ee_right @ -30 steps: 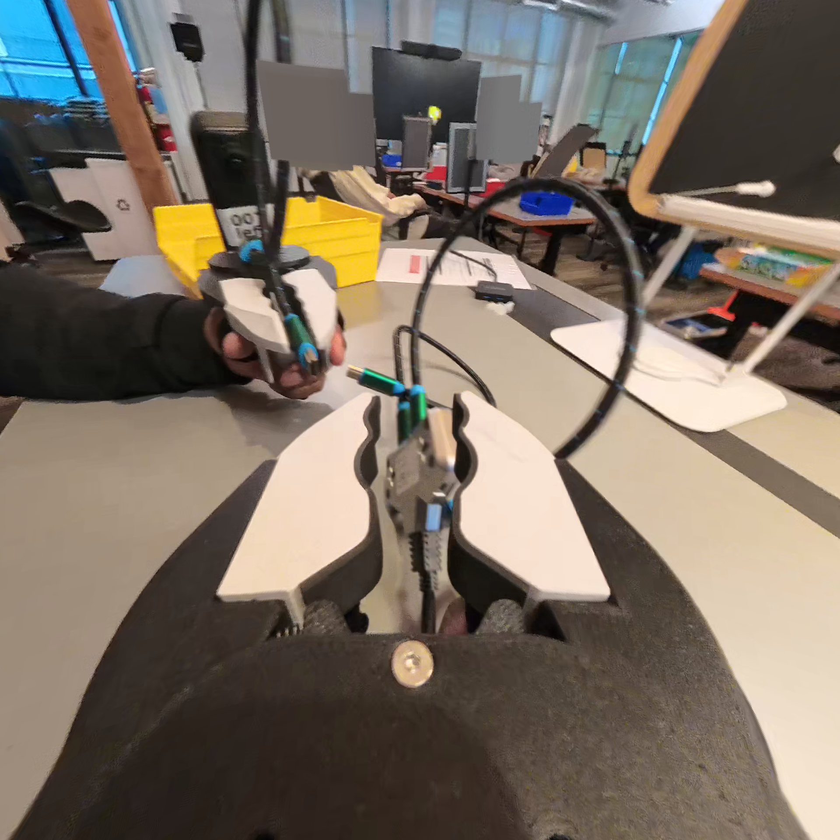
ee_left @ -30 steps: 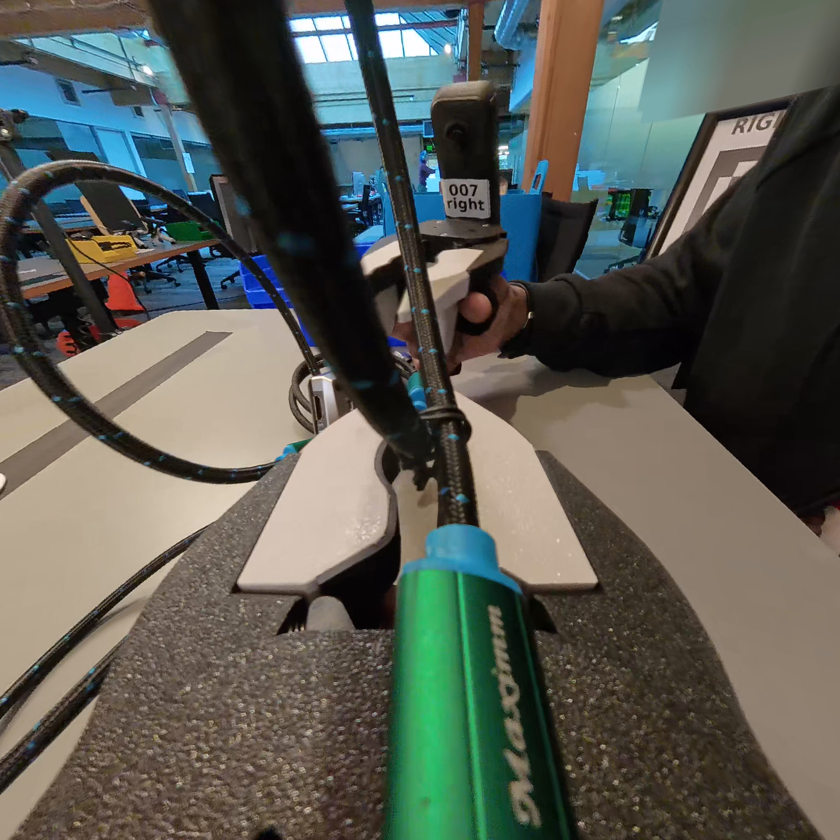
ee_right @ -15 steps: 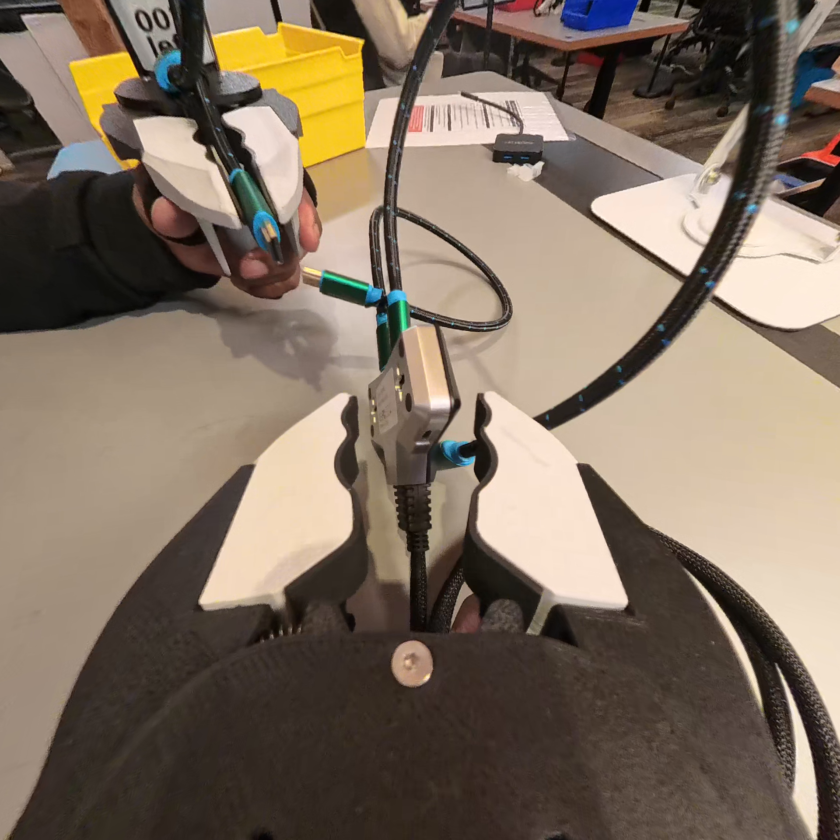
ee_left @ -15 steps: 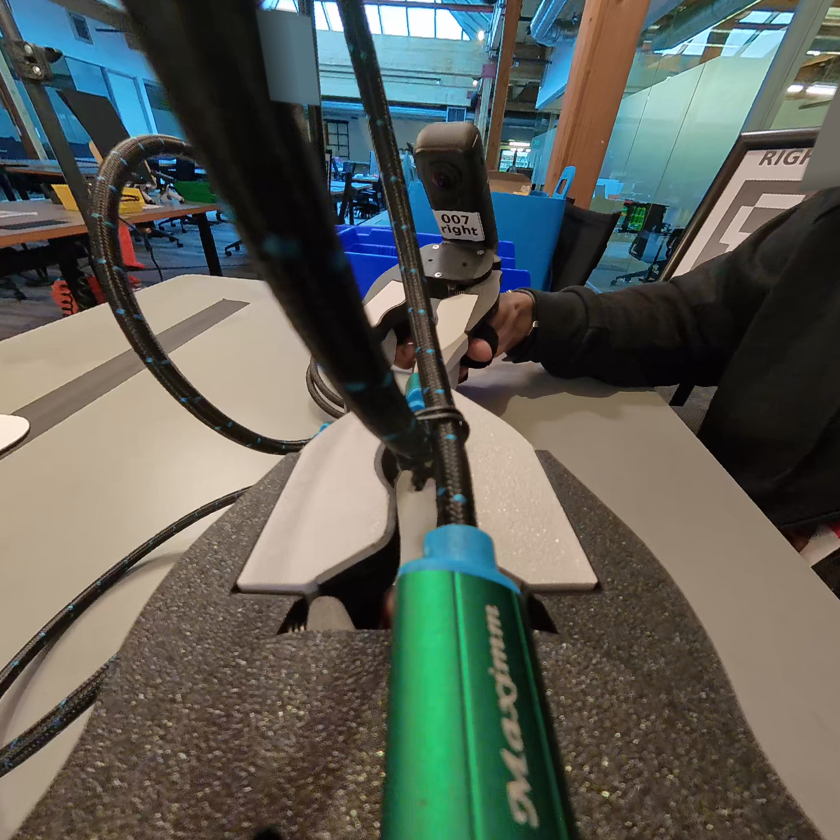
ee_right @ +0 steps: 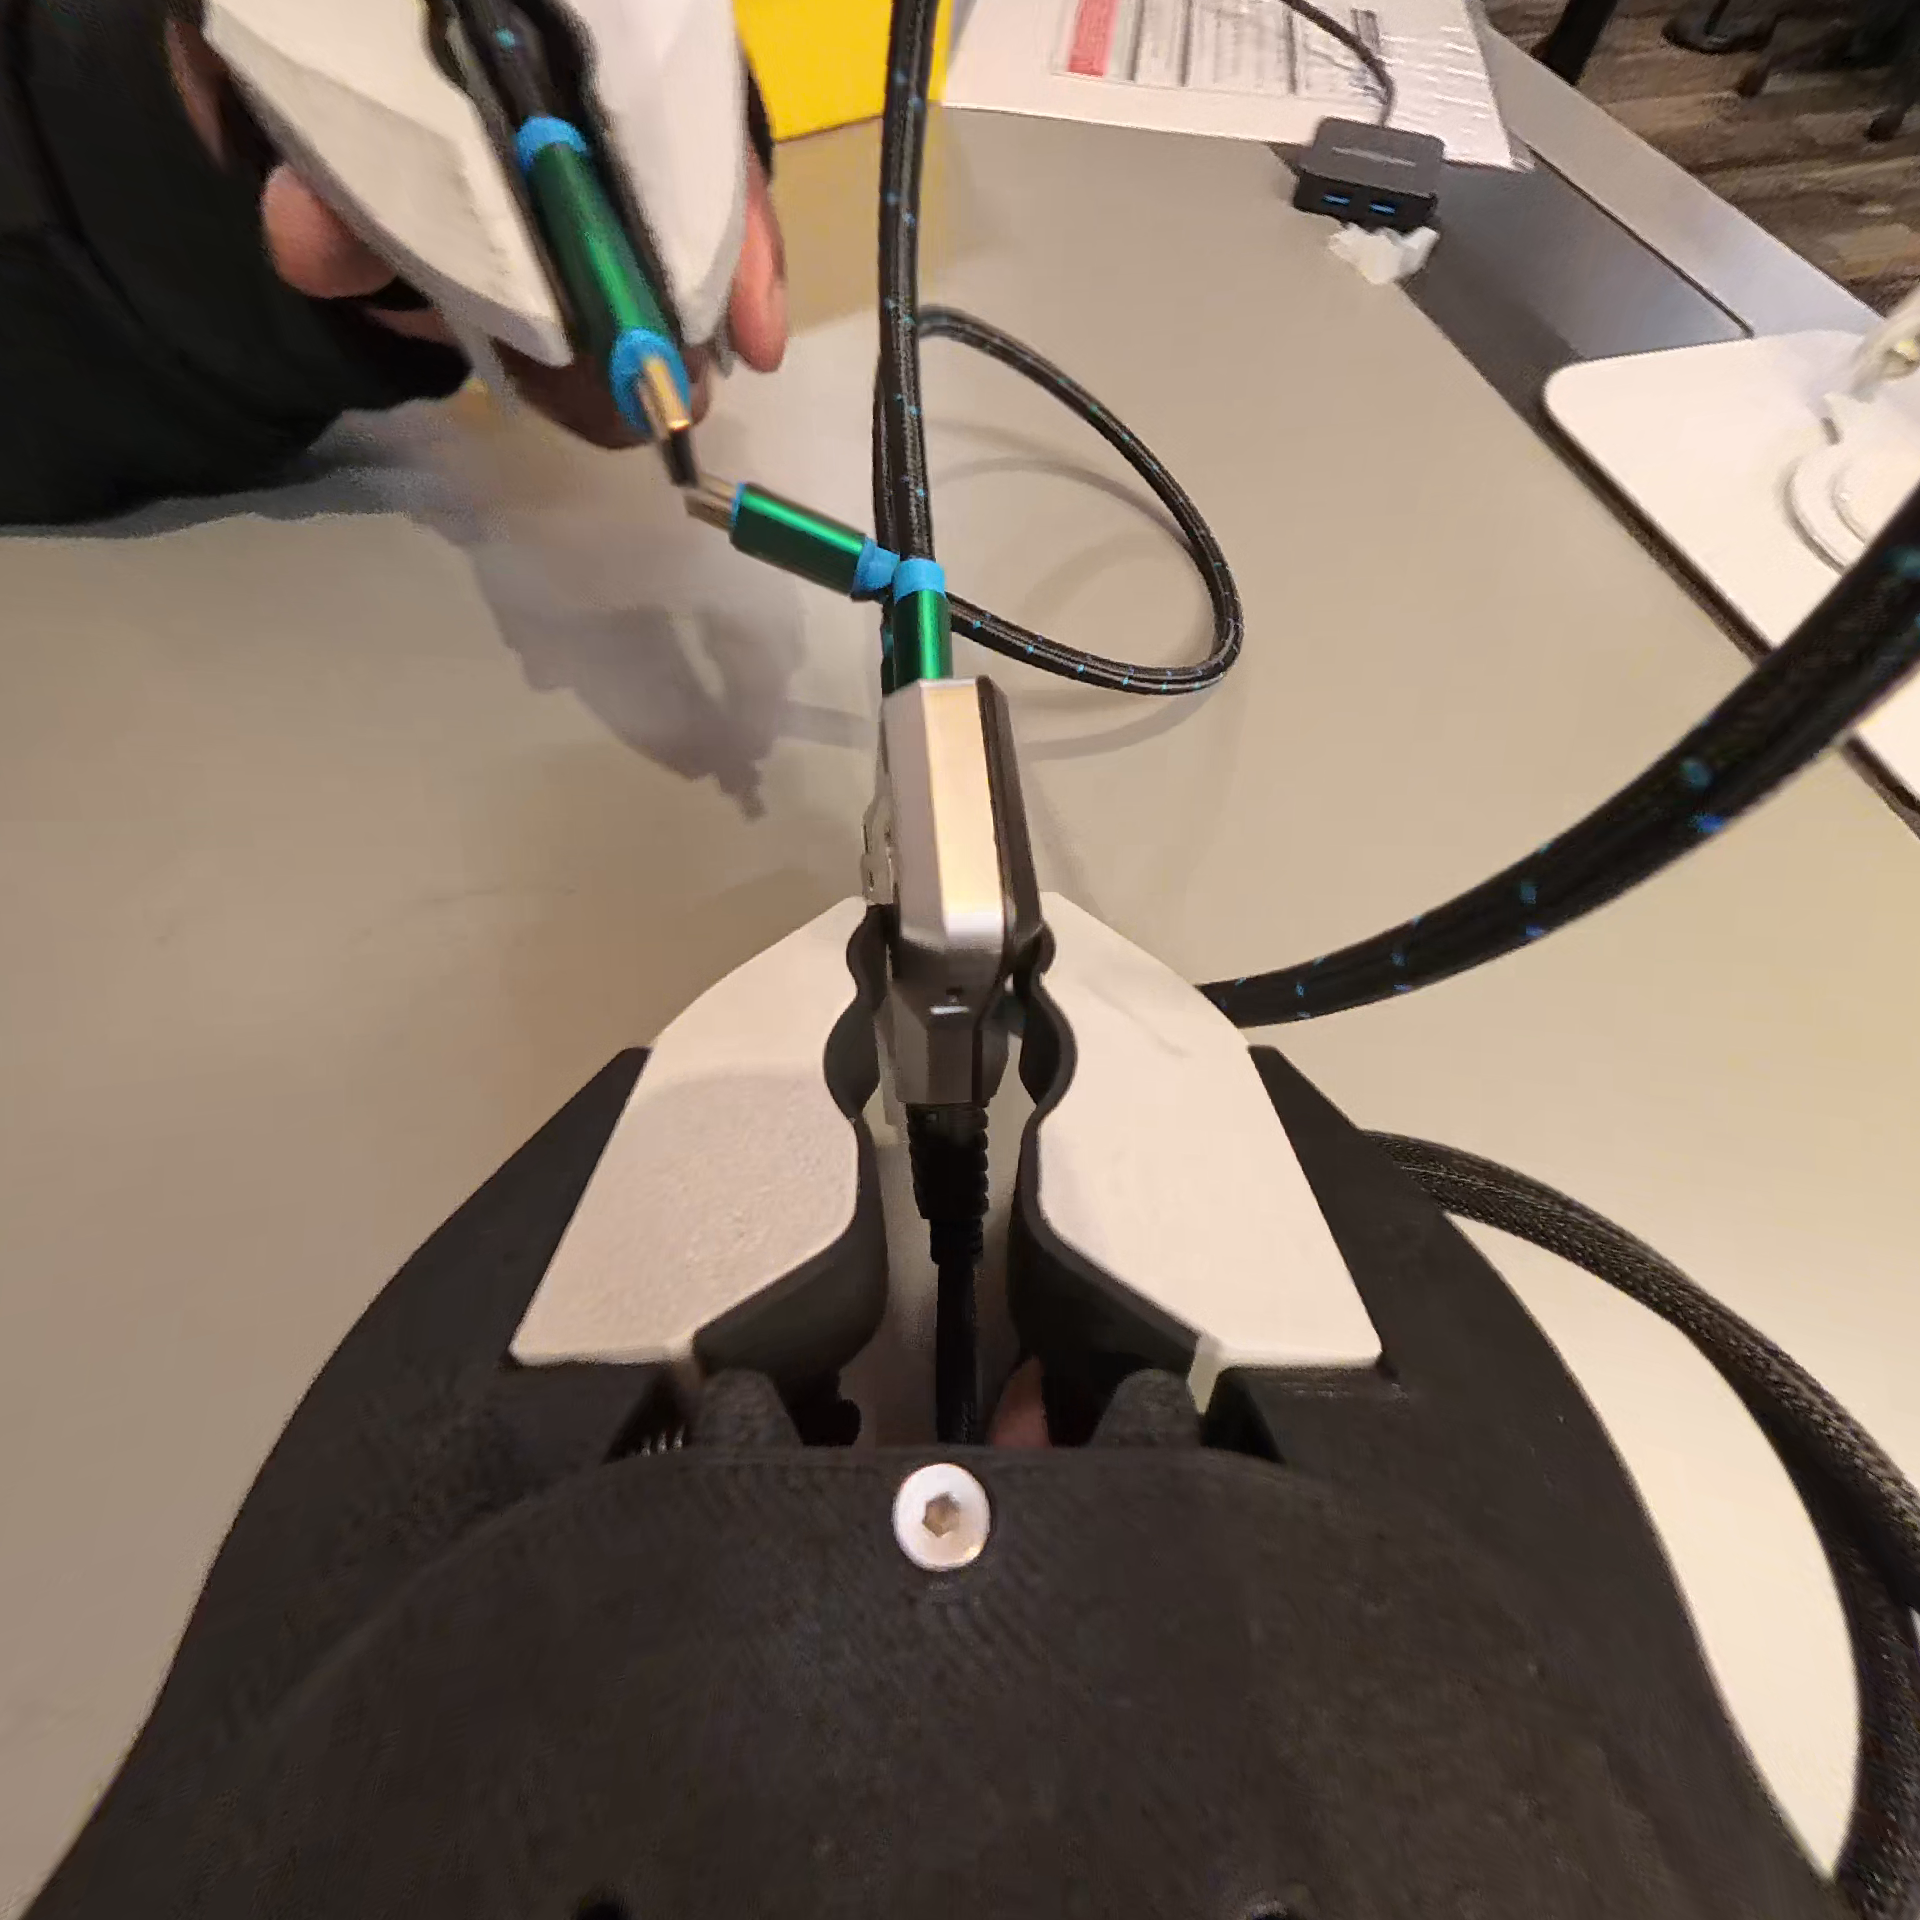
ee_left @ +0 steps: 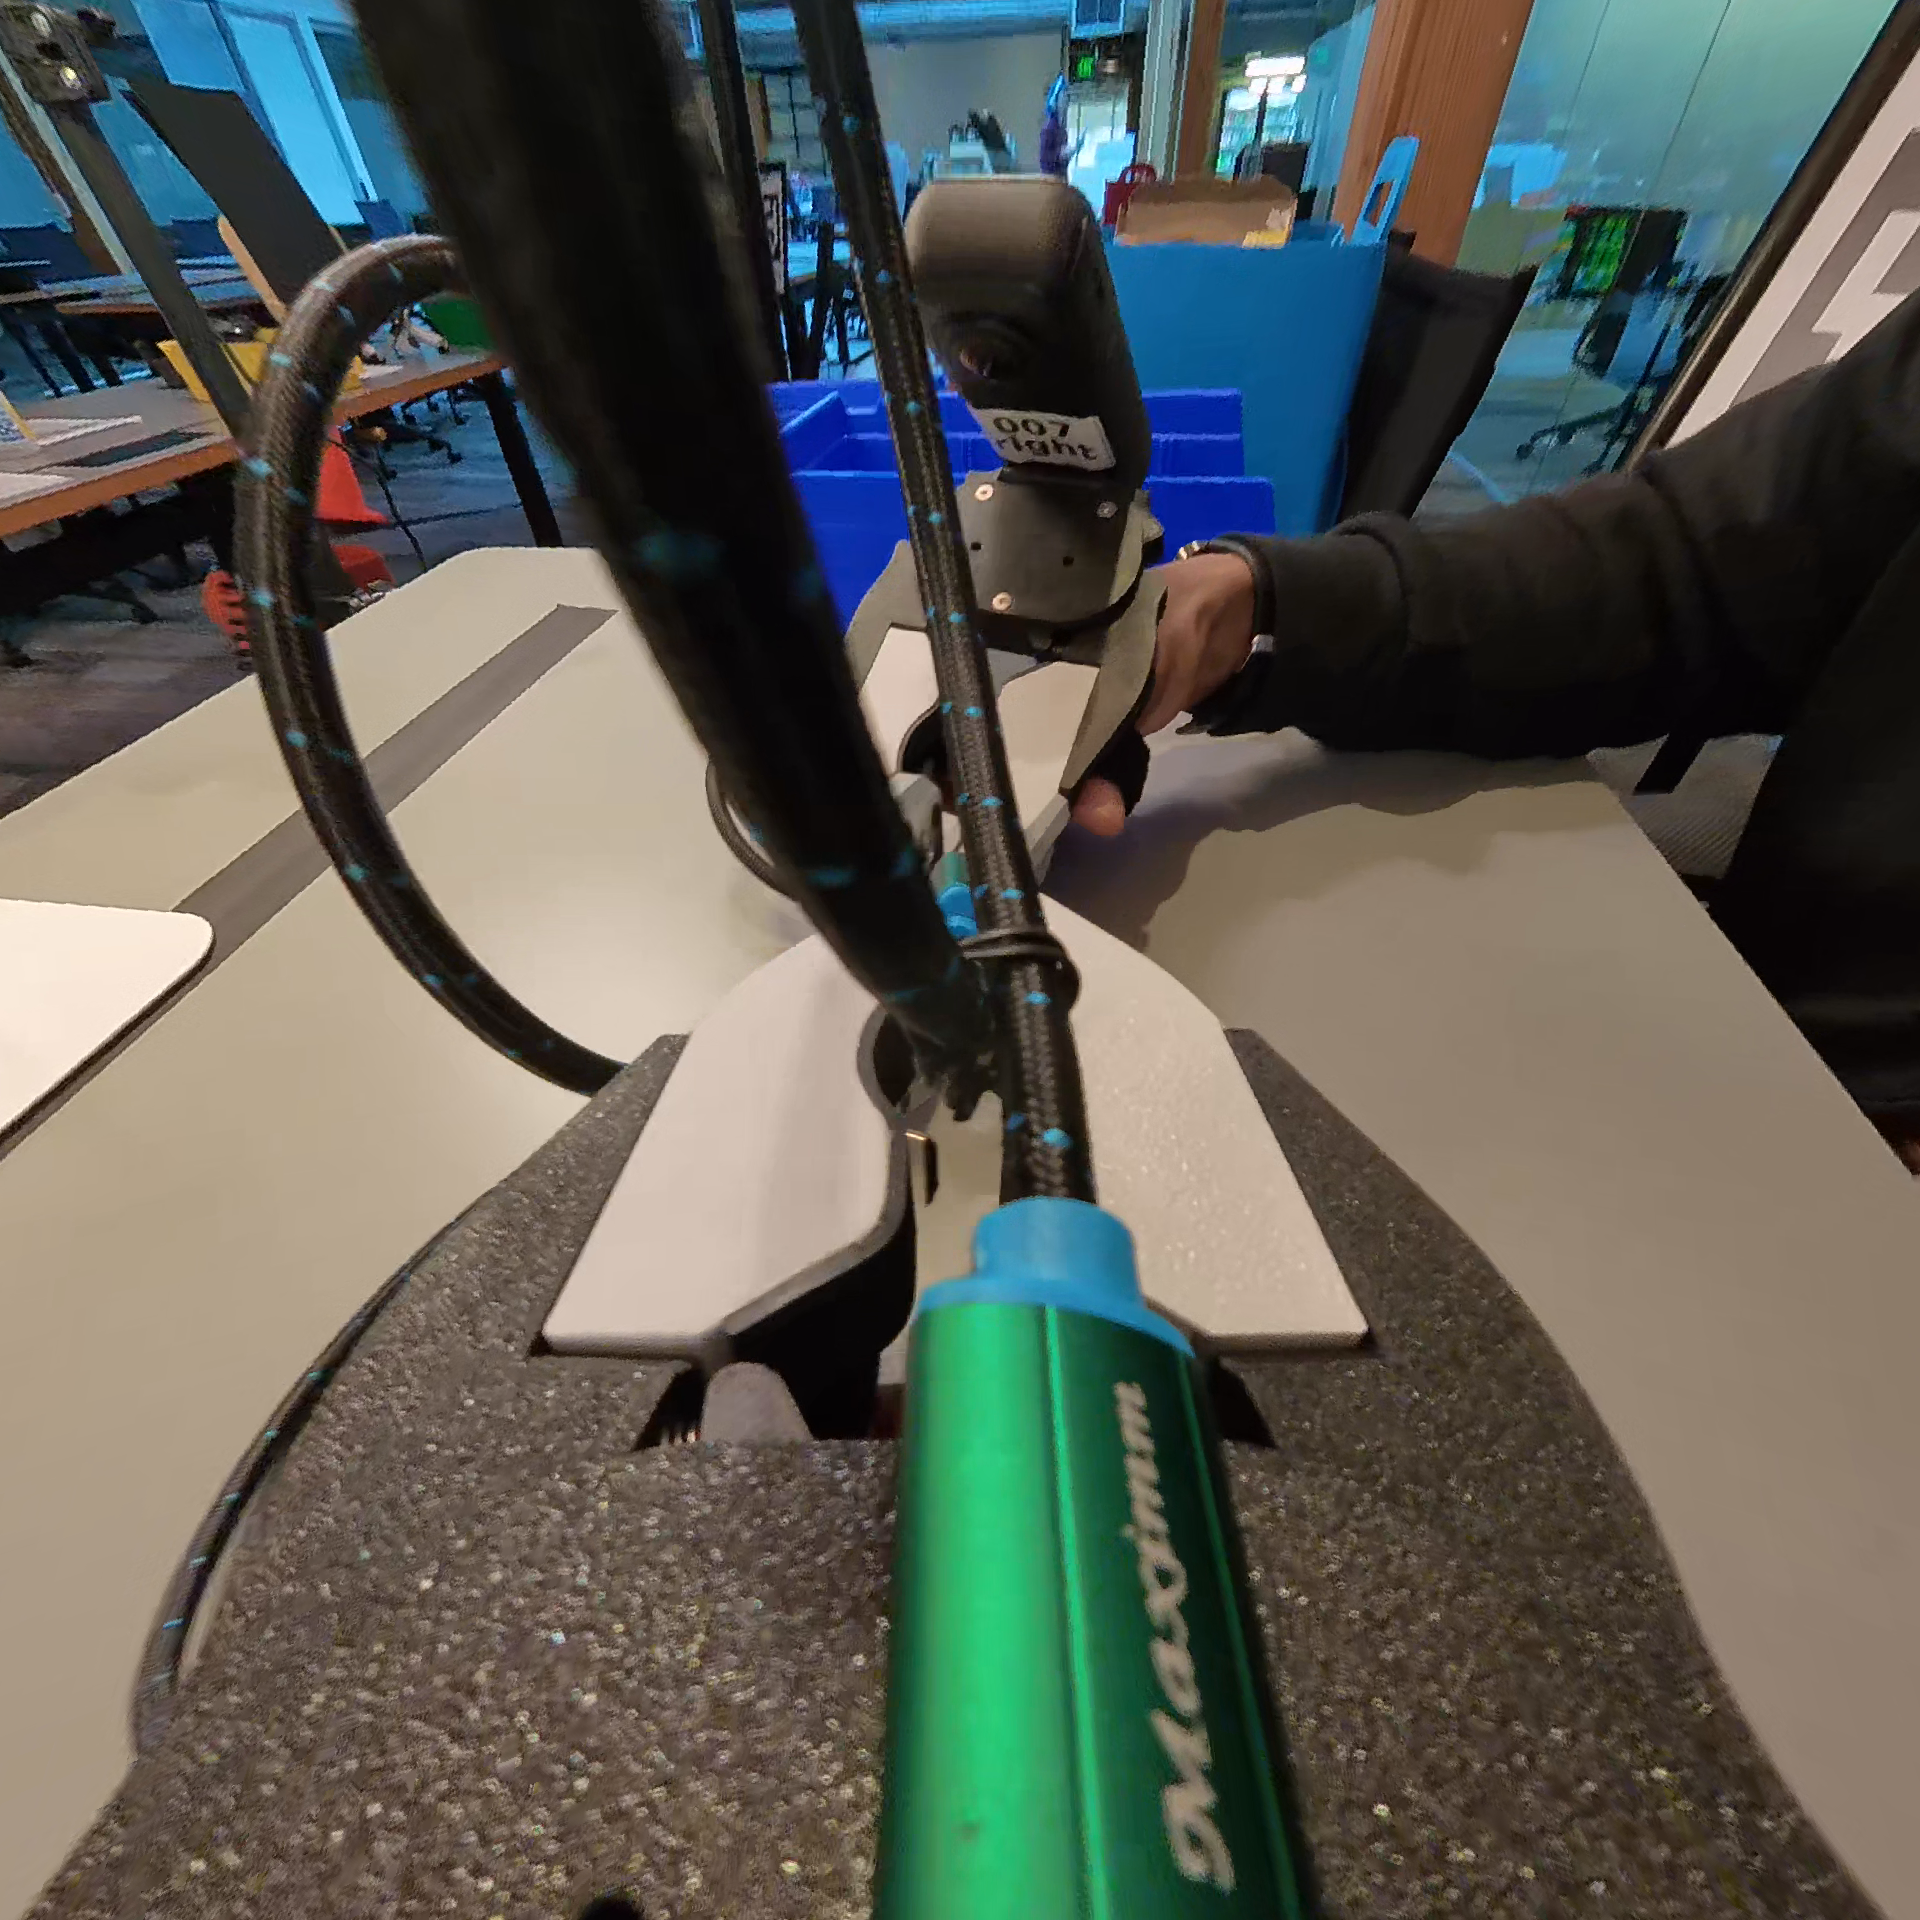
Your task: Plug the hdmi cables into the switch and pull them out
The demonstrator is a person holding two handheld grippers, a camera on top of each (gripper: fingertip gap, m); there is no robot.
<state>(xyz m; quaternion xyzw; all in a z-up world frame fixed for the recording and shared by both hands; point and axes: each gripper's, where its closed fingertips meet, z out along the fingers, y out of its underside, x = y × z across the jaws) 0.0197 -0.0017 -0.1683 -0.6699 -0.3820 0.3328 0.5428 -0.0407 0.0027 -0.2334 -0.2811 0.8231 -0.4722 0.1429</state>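
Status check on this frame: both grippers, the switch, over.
Right gripper shut on switch. Left gripper shut on green HDMI plug, not inserted. A loose plug lies between them.

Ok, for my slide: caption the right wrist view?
Right hand-held gripper clamps silver switch; left hand-held gripper brings green plug.

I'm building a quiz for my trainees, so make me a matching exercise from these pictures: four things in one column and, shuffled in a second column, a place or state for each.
Things
1. silver switch
2. green plug with blue collars
3. loose green plug
4. small black hub

Places or states
A. free in the air, nothing gripping it
B. clamped in the right gripper
C. on the table's dark strip, beside a sheet of paper
D. held in the left gripper

Pairs: 1-B, 2-D, 3-A, 4-C
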